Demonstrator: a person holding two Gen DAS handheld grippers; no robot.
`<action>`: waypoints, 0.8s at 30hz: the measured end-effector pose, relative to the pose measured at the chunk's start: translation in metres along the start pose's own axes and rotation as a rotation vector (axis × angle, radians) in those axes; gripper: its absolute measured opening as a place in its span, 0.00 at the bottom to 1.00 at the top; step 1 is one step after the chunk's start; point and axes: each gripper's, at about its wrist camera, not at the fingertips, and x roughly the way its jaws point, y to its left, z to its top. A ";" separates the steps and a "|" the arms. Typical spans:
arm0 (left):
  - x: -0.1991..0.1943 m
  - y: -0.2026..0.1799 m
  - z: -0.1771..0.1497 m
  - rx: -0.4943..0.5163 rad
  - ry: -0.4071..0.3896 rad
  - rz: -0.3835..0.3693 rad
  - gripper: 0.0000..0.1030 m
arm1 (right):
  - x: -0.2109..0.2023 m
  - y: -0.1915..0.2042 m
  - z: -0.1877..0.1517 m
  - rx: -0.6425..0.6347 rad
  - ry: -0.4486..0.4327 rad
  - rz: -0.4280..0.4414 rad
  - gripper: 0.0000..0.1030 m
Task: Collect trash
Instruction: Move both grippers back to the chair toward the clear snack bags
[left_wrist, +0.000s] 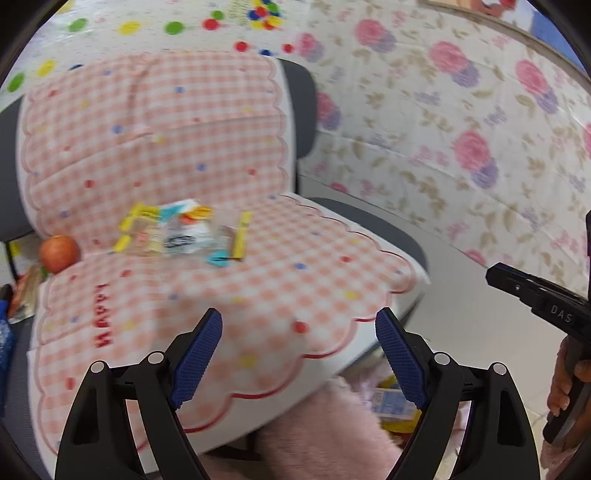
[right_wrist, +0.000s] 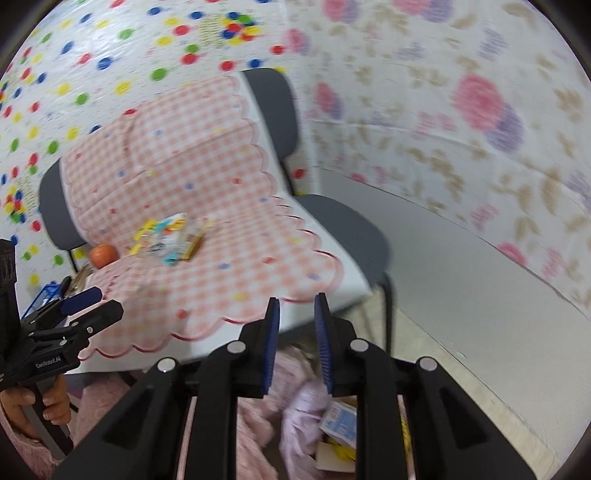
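Wrappers, a loose heap of crinkled yellow, white and teal plastic snack packets (left_wrist: 173, 230), lie on the seat of the grey office chair (left_wrist: 301, 110), close to where the seat meets the backrest. We see the chair draped in a pink-and-white checked cushion cover with scalloped red edging (left_wrist: 229, 295), and the heap sits on that cover, well apart from both tools. Just beside the heap, at the seat's edge, rests a round orange-red fruit (left_wrist: 59, 253); from the right wrist view it touches the cover's border.

Our left gripper (left_wrist: 299, 325), black with blue ribbed pads, hovers above the front of the seat with its jaws spread wide and nothing between them. Our right gripper (right_wrist: 295, 306) hangs beyond the front edge of the seat; its blue pads stand a narrow gap apart, parted but close, and we see nothing pinched between them, only blurred floor and cloth behind. A hand (right_wrist: 33, 406) wraps the left tool's handle in the right wrist view.

Below the chair's front edge we make out pink fluffy fabric (left_wrist: 332, 428) and, next to it, a blue-and-white printed packet (right_wrist: 341, 421) among yellow scraps; what holds them we cannot tell. Behind the chair, one sheet with coloured dots (right_wrist: 110, 55) meets another printed with pink and purple flowers (left_wrist: 461, 110)
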 end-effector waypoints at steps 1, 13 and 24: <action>-0.002 0.007 0.001 -0.009 -0.003 0.020 0.82 | 0.004 0.006 0.004 -0.012 0.000 0.016 0.25; -0.007 0.113 0.025 -0.146 -0.030 0.315 0.84 | 0.081 0.087 0.056 -0.143 0.028 0.180 0.46; 0.046 0.164 0.040 -0.196 0.019 0.381 0.84 | 0.191 0.131 0.077 -0.180 0.143 0.250 0.47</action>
